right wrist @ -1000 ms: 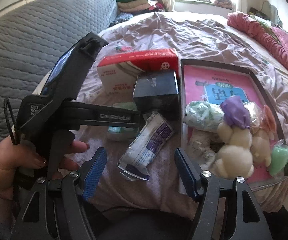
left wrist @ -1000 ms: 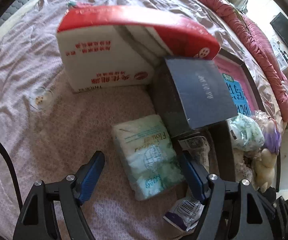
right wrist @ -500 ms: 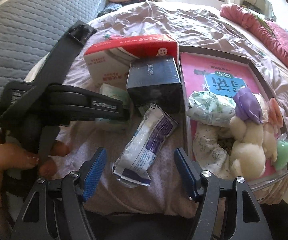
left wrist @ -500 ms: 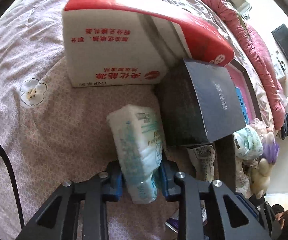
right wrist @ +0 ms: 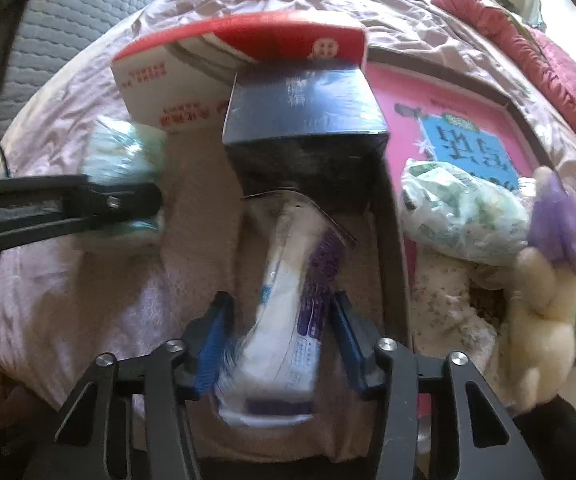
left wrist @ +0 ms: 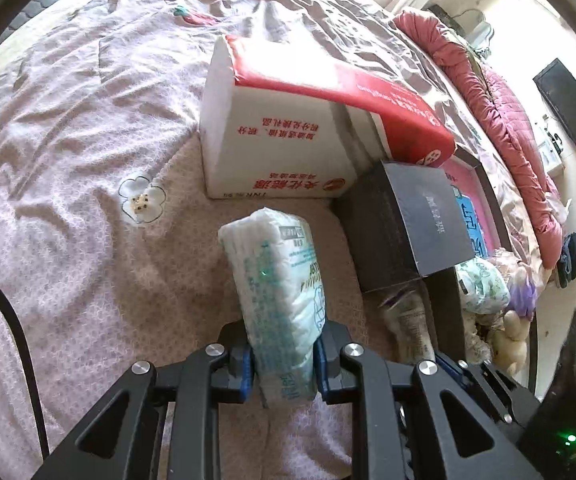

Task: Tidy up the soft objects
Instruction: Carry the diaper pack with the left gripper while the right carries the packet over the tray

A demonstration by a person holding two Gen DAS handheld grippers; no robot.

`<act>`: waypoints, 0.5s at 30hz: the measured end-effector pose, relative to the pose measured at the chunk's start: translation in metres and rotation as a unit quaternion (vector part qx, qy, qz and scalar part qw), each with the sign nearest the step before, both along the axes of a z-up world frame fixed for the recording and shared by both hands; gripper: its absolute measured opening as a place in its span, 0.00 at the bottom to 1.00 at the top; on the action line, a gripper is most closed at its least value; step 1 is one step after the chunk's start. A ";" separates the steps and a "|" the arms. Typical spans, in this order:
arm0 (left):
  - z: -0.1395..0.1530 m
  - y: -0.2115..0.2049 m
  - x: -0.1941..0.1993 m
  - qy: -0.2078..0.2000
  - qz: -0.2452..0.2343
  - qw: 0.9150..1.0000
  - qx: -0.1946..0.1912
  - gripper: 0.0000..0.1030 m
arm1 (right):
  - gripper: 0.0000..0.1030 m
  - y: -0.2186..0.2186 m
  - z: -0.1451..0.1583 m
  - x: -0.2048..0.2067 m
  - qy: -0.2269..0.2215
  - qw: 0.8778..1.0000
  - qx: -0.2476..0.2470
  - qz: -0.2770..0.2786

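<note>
A pale green tissue pack (left wrist: 276,280) stands on edge on the bed, and my left gripper (left wrist: 284,360) is shut on its near end, the jaws still closing a little. The right wrist view shows that pack (right wrist: 124,152) and the left gripper (right wrist: 128,200) at the left. A white and purple soft packet (right wrist: 288,280) lies flat between the fingers of my right gripper (right wrist: 280,332). Those jaws are closing, and the blue pads stand just beside the packet's edges. The picture there is blurred.
A red and white carton (left wrist: 280,152) and a dark box (left wrist: 408,232) stand just beyond both packs. Right of them is a dark-rimmed tray (right wrist: 392,240) with a pink bottom, holding a green-printed bag (right wrist: 460,216) and a cream plush toy (right wrist: 540,320). A red quilt (left wrist: 500,100) lies far right.
My left gripper closed on the tissue pack and tipped it up on edge. My right gripper came down over the white and purple packet, and its jaws narrowed around it.
</note>
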State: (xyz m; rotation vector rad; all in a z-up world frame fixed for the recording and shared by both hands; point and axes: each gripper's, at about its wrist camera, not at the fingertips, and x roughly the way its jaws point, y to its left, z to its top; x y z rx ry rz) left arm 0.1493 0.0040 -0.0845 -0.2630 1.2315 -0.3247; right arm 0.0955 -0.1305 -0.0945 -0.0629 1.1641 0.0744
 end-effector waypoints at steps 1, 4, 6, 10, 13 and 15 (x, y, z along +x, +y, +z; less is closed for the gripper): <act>0.001 0.001 -0.001 -0.002 0.001 1.000 -0.002 0.23 | 0.38 0.002 -0.001 0.001 -0.001 1.000 -0.001 0.007; 0.006 0.001 -0.006 -0.008 -0.002 1.000 -0.012 0.23 | 0.31 0.000 0.001 -0.001 -0.015 0.999 0.044 0.027; 0.012 0.000 -0.009 -0.014 -0.002 1.000 -0.015 0.23 | 0.30 -0.007 0.004 -0.004 -0.029 0.997 0.066 0.034; 0.027 0.003 -0.017 -0.033 0.002 0.999 -0.019 0.23 | 0.30 -0.023 0.023 -0.014 -0.062 0.991 0.116 0.036; 0.043 0.000 -0.022 -0.055 0.002 0.998 -0.017 0.23 | 0.30 -0.033 0.047 -0.022 -0.093 0.987 0.129 0.038; 0.055 -0.003 -0.028 -0.071 0.001 0.997 -0.023 0.23 | 0.30 -0.041 0.065 -0.026 -0.116 0.984 0.127 0.039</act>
